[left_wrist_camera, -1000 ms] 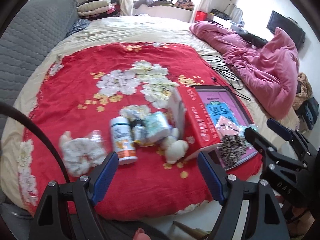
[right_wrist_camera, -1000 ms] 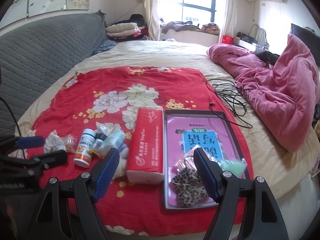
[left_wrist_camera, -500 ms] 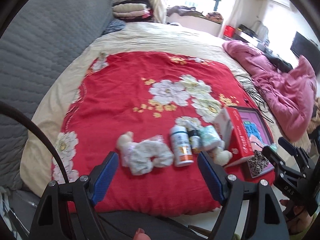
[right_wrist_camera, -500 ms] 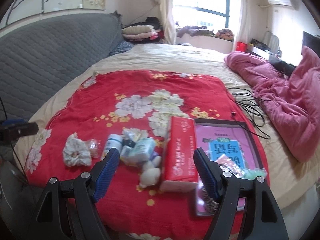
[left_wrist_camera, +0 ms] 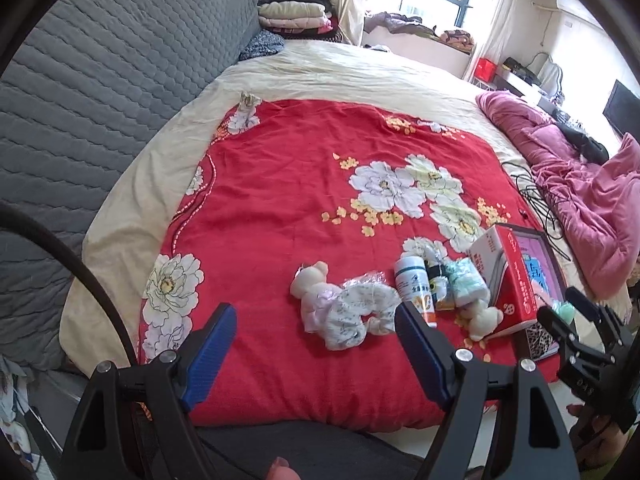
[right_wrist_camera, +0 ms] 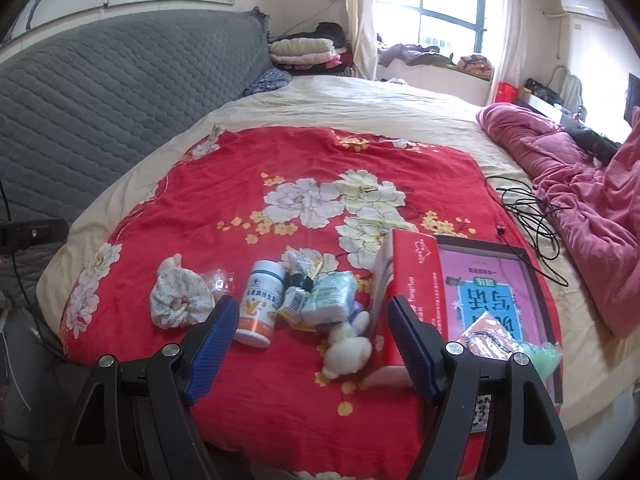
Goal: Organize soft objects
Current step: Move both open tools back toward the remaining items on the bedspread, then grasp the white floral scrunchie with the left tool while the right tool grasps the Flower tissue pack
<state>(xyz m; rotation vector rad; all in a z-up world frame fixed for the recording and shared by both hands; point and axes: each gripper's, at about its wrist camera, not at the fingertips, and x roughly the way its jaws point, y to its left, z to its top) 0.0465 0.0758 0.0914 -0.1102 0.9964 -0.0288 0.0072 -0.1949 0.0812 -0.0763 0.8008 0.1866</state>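
Observation:
A white floral fabric ring lies on the red flowered blanket, touching a small cream plush bear. To its right are a white pill bottle, a pale green tissue pack and a white plush toy. My left gripper hovers open and empty in front of the fabric ring. My right gripper is open and empty too, above the bottle, the tissue pack and the plush toy.
A red tissue box stands against a dark tray that holds a pink book, an orange packet and a green scrunchie. A pink quilt and black cables lie at the right. A grey headboard is at the left.
Both grippers have moved left along the bed's near edge, so the items sit further right in each view. The fabric ring now lies between the left fingers' line of sight. Jaws unchanged.

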